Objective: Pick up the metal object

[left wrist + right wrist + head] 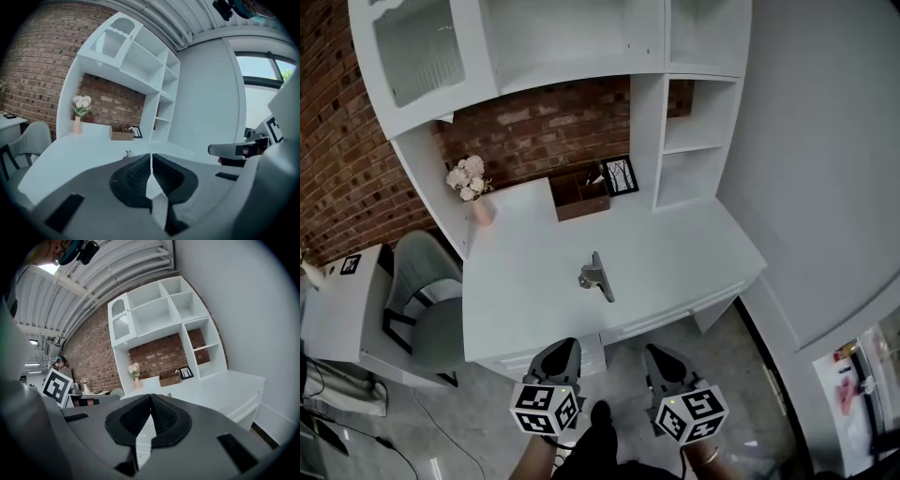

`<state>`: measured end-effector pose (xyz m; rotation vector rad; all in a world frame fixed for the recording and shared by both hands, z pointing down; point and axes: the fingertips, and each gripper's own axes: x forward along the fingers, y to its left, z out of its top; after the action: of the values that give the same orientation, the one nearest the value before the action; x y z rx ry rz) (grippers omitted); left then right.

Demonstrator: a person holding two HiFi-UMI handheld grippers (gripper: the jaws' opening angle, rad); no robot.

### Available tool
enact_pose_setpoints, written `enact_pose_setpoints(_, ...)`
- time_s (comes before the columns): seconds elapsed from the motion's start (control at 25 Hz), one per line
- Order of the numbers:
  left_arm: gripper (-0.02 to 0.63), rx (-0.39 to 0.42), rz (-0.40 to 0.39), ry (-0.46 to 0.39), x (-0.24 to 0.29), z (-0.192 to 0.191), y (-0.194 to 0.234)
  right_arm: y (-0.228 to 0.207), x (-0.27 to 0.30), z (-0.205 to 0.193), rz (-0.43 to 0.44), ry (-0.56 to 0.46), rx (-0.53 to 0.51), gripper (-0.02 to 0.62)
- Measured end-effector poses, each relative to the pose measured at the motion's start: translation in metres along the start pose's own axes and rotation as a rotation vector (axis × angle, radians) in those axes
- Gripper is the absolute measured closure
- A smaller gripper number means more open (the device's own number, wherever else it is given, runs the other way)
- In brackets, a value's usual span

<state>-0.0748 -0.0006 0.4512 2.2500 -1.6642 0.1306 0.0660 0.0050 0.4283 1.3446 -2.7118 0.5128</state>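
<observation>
1 metal object (595,277) on desk (694,253) | 2 grippers: left gripper (565,349), right gripper (661,354) | jaws clenched, empty

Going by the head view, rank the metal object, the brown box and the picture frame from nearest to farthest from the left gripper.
1. metal object: middle of the desk, just ahead of the left gripper.
2. brown box: at the back of the desk.
3. picture frame: at the box's far right corner.
</observation>
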Motion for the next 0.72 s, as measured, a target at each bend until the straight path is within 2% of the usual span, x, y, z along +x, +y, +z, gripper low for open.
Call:
enact_pose_setpoints(0.36, 0.594, -0.013, -0.068, 0.059, 0.07, 0.013, 0.054, -0.016, 0.085, 0.013, -0.056, 0.024, 0.021, 0.592)
enact_pose_setpoints(0.56, 0.571, -0.03, -0.108, 0.089, 0.099, 0.013, 0.073, -0.019, 0.113, 0.019, -0.084, 0.049, 0.04, 0.592)
enact_pose_setpoints(0.72, 0.558, -0.04, -0.132, 0.107, 0.117, 0.011, 0.083, -0.025, 0.128, 0.022, -0.108, 0.033, 0.049, 0.591)
